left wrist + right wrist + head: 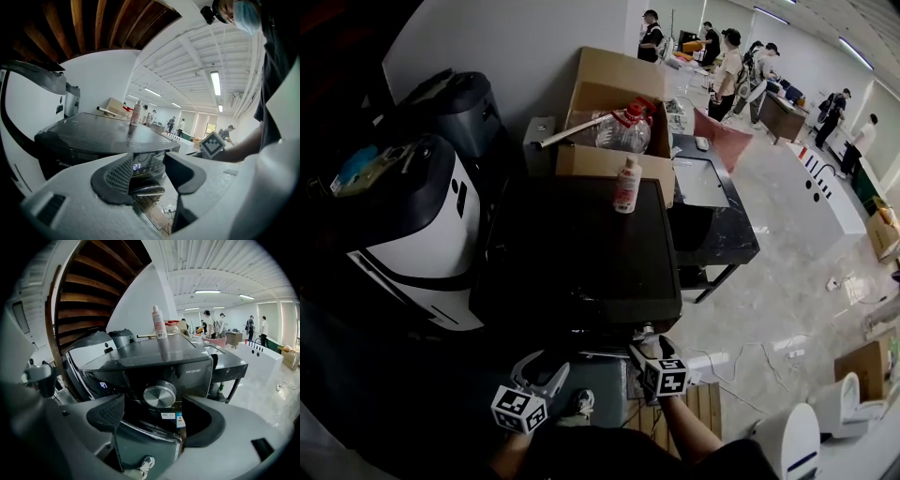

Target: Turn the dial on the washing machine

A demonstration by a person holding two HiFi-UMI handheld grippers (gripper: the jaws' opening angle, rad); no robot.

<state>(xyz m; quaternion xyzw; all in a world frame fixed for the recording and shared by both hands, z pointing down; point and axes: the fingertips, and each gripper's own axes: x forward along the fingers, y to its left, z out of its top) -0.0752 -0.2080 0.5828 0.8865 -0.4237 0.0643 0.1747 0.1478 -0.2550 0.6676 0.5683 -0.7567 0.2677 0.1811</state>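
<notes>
The dark washing machine stands right in front of me, its flat top seen from above in the head view. Its round silver dial sits on the front panel, beside a lit blue display. My right gripper faces the dial, open, a short way off it, with the dial centred just above the gap and nothing touching the pads. My left gripper is open too, low at the machine's left front corner. It looks along the panel at the display and the dial's rim. Both grippers are below the front edge.
A pink-and-white bottle stands at the back of the machine's top. Behind it is an open cardboard box with a large water jug. A white appliance stands close on the left, a black table on the right. People stand far back.
</notes>
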